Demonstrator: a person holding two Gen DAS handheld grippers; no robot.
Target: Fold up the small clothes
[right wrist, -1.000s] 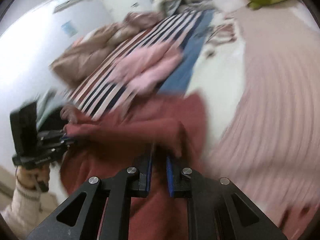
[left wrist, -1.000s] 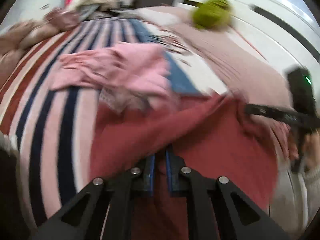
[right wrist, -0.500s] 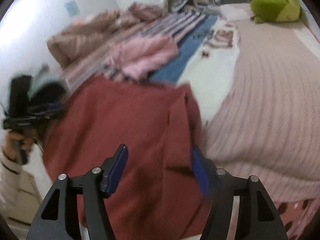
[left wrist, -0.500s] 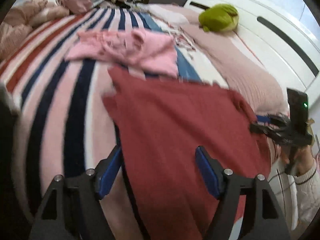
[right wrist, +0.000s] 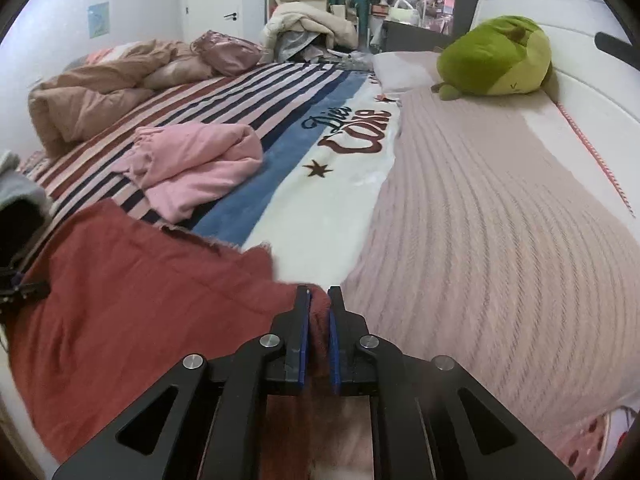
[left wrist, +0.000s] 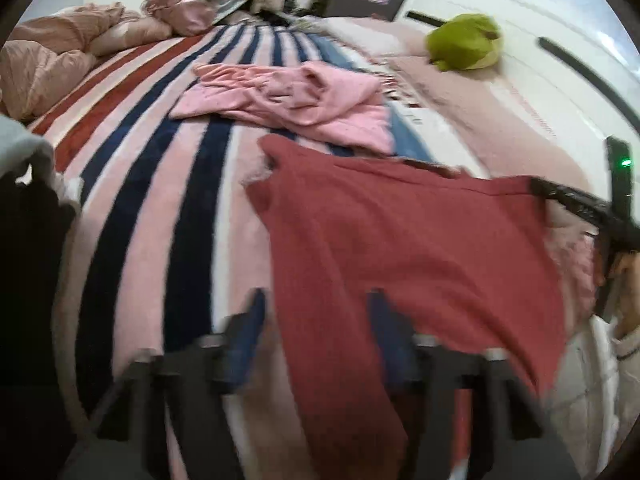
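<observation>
**Right tongs pinching red garment corner, left tongs spread wide over it**

Red garment [left wrist: 400, 248] lies spread across the lower centre of the left wrist frame, on the striped blanket [left wrist: 160, 184]. Same garment fills the lower left of the right wrist frame [right wrist: 132, 312]; its frayed upper edge runs along the blue and white bands of the blanket.

Right gripper [right wrist: 318, 320]: blue pads nearly together, a fold of the red cloth caught between them at the garment's right corner, bottom centre of frame. In the left wrist view the same tool shows at the right edge [left wrist: 576, 208], touching the garment's far corner, with the holding hand [left wrist: 628, 280] just below it.

Left gripper [left wrist: 316, 320]: motion-blurred, fingers well apart, one pad either side of the garment's near-left edge. Cloth sits between the fingers, but blur hides whether either pad touches it. Not clamped.

Pink garment [left wrist: 296, 100] is crumpled just above the red one, upper centre of the left wrist frame; upper left of centre in the right wrist frame [right wrist: 192, 164]. Green plush toy [right wrist: 496, 60] sits upper right on the pink ribbed bedspread [right wrist: 500, 248]. Bunched tan duvet [right wrist: 92, 100] is at upper left.
</observation>
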